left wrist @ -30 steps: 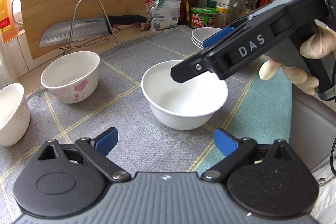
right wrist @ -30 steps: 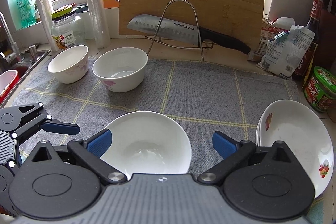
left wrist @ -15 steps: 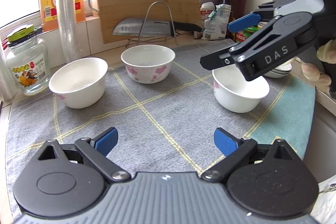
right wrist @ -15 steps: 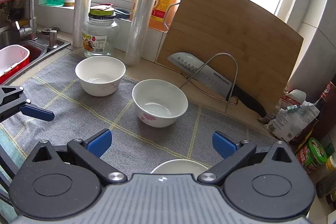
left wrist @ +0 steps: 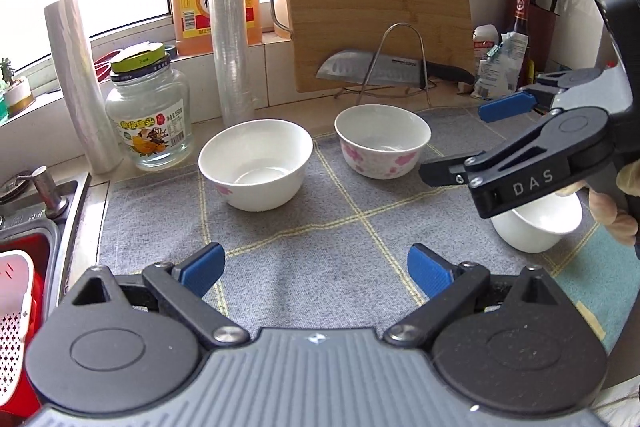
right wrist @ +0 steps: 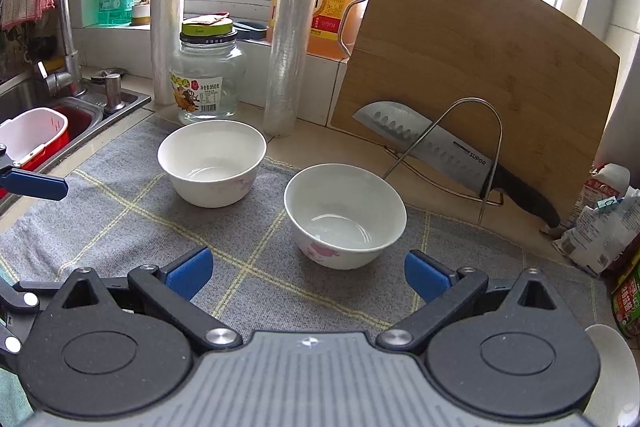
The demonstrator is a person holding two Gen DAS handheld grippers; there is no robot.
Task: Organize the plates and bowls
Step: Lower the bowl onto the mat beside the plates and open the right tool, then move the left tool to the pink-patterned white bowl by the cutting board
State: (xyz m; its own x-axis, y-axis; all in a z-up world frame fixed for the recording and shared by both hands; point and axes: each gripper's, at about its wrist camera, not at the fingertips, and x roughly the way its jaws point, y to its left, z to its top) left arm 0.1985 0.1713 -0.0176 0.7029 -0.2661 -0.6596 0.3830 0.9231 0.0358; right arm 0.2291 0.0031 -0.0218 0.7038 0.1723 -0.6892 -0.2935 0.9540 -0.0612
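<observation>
1. My left tool (left wrist: 316, 269) and right tool (right wrist: 308, 273) gape empty.
2. Two white pink-flowered ceramic bowls (right wrist: 212, 163) (right wrist: 345, 215) stand upright, mouths up, on the grey-cloth surface (right wrist: 256, 267).
3. Steel knife (right wrist: 432, 149) — blade reads "SUPOR"; the right tool's arm, "DAS".

— The bowls (left wrist: 256, 167)?
— White, with pink blossoms, on a grey mat (left wrist: 320, 259) lined in yellow.
— At three o'clock?
— A teal cloth (left wrist: 600, 267); blue pads (left wrist: 506, 105), black gripper arms.
</observation>
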